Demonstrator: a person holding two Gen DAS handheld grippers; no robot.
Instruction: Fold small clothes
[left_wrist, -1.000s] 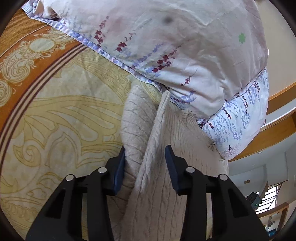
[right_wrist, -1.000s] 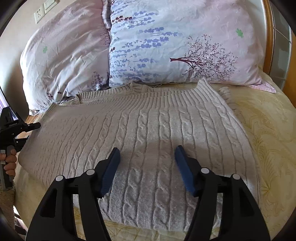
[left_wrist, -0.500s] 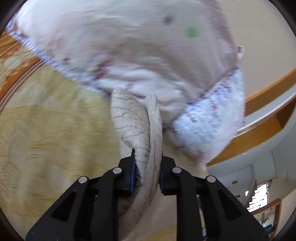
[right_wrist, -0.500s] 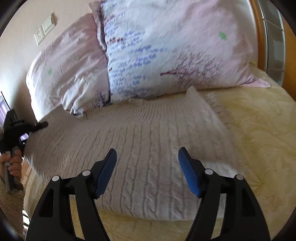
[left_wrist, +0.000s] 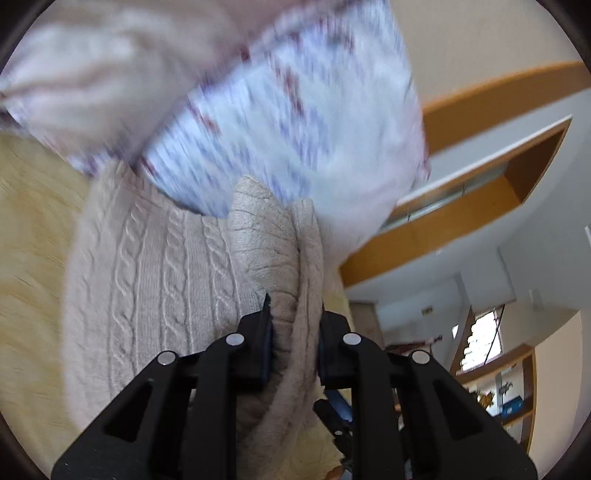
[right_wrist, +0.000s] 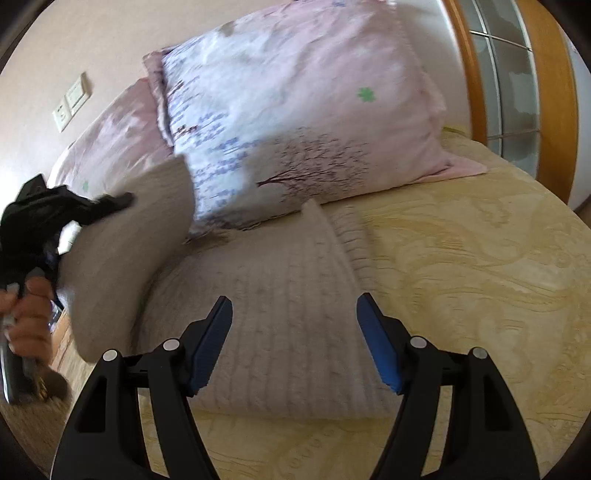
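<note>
Left wrist view: the left gripper (left_wrist: 293, 325), low centre, is clamped on a bunched edge of the beige sweater (left_wrist: 155, 280), which a second ago lay loose between parted jaws. Only here a doorway shows at right.

Right wrist view: the right gripper (right_wrist: 293, 332) stands apart above the sweater's flat part on the bedspread (right_wrist: 461, 258). Only here the person's hand (right_wrist: 26, 314) shows, lifting the sweater's left side, earlier flat, before the pillows (right_wrist: 295, 110).

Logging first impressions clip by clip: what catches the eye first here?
The beige cable-knit sweater spread on the yellow bedspread, its left edge lifted in a fold by the left tool clamped on it. Behind it, two floral pillows lean against the wall; the right tool hovers open above the knit.
</note>
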